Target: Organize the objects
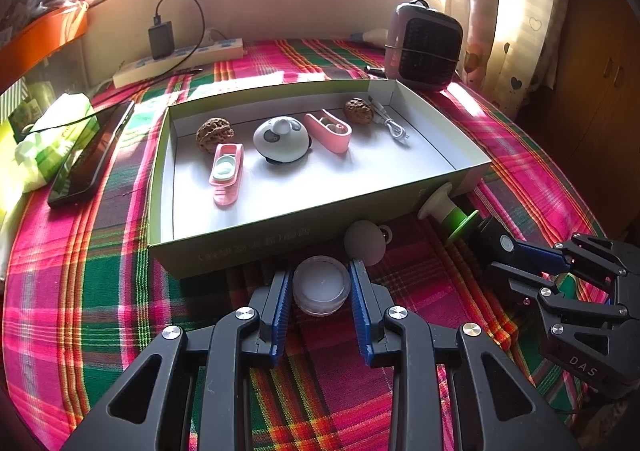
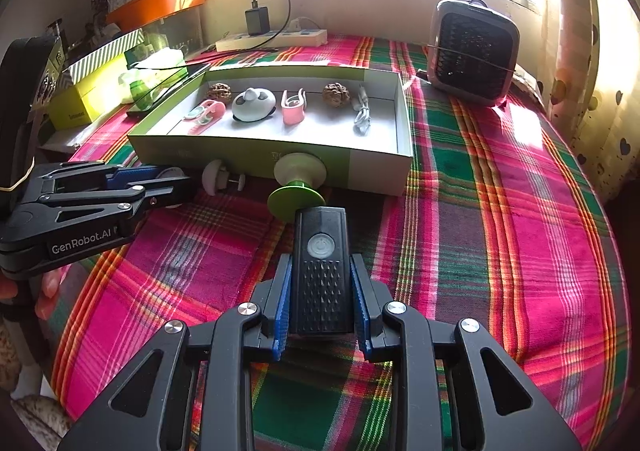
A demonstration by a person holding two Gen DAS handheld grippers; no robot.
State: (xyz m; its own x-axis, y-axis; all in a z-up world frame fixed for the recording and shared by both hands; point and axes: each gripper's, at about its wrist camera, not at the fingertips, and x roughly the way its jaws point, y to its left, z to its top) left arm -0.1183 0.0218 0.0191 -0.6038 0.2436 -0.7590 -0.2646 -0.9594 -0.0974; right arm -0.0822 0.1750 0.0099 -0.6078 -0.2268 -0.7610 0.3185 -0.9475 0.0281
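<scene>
left gripper (image 1: 321, 285) clamps the clear round jar (image 1: 321, 286) before the box (image 1: 248, 247). right gripper (image 2: 321, 299) grips the black remote (image 2: 320, 271)

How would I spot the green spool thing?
Find the shallow green box on the plaid cloth. The spool lies outside against its front wall. Unlike the grey knob beside it, it has one cream and one bright green flange.
</scene>
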